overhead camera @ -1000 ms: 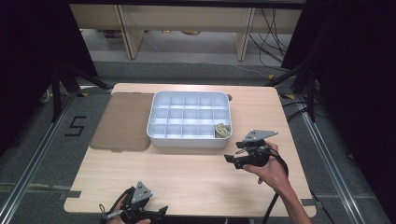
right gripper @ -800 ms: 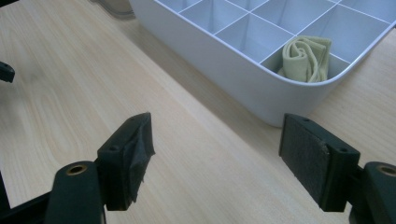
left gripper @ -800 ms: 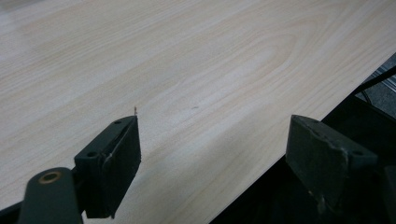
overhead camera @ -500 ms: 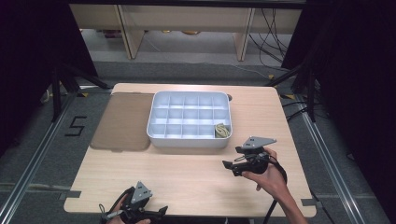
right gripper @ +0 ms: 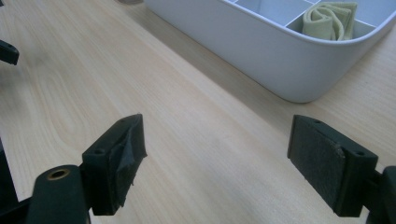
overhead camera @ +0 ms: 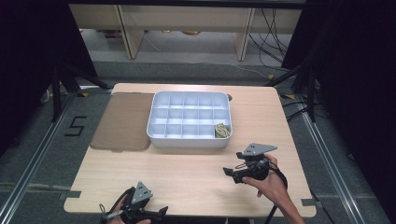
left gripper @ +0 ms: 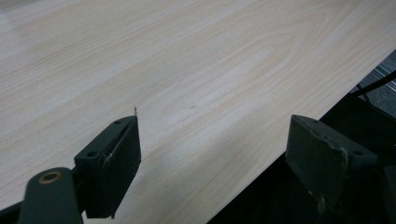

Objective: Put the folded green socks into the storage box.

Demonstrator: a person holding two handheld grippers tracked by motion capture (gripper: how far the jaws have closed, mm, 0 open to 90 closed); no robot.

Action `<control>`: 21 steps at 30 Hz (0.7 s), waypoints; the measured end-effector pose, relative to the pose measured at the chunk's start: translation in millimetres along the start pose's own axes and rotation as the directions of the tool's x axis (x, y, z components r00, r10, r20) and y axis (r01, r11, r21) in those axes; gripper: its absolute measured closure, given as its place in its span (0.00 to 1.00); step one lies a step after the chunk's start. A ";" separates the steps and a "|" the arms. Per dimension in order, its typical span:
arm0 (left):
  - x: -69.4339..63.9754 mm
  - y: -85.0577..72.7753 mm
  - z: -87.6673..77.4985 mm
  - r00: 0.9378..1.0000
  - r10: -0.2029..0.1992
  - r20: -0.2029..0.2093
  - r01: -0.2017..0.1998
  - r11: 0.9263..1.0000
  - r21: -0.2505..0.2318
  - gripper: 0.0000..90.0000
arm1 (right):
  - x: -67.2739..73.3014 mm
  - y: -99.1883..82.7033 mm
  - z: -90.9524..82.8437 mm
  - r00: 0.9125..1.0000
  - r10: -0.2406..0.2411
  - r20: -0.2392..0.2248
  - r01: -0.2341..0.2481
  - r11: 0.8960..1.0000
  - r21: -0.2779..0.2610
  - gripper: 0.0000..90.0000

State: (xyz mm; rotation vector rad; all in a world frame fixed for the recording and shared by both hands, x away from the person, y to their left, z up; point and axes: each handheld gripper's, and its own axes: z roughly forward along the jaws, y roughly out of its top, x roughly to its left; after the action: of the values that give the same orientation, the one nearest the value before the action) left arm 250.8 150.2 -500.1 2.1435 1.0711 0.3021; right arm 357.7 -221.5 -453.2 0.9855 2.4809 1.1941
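From the high view, the folded cloth (overhead camera: 222,130) sits in the near right compartment of the white tray (overhead camera: 188,140) while the right gripper (overhead camera: 232,171), empty with jaws just widened, hangs clear; the left gripper view finds the left gripper (left gripper: 212,156) released above bare table (left gripper: 187,70), and the right gripper view confirms nothing is gripped.

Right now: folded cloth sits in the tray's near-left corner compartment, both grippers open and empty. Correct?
Not quite. The folded cloth sits in the tray's near-right corner compartment, not the near-left; the high view shows it. The rest holds: the left gripper and right gripper are both open with nothing between the jaws.
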 end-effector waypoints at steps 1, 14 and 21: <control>0.0 0.0 0.0 1.000 0.001 0.000 -0.001 1.000 0.000 0.19 | 0.5 -1.4 -0.9 1.000 0.009 0.005 -0.009 1.000 0.001 0.22; -0.2 -0.2 0.0 1.000 0.004 0.001 -0.004 1.000 -0.002 0.19 | 2.9 -23.3 -4.2 0.998 0.052 0.021 -0.052 0.999 -0.007 0.20; 0.9 0.2 -1.7 0.999 0.031 0.009 -0.031 0.999 0.025 0.19 | 5.8 -35.3 -8.6 0.997 0.073 0.014 -0.072 0.997 -0.023 0.18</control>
State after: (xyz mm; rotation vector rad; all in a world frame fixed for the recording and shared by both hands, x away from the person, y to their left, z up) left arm 250.6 151.7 -498.8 2.1835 1.0425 0.2957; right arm 332.6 -238.8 -473.9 1.0830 2.4341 1.2286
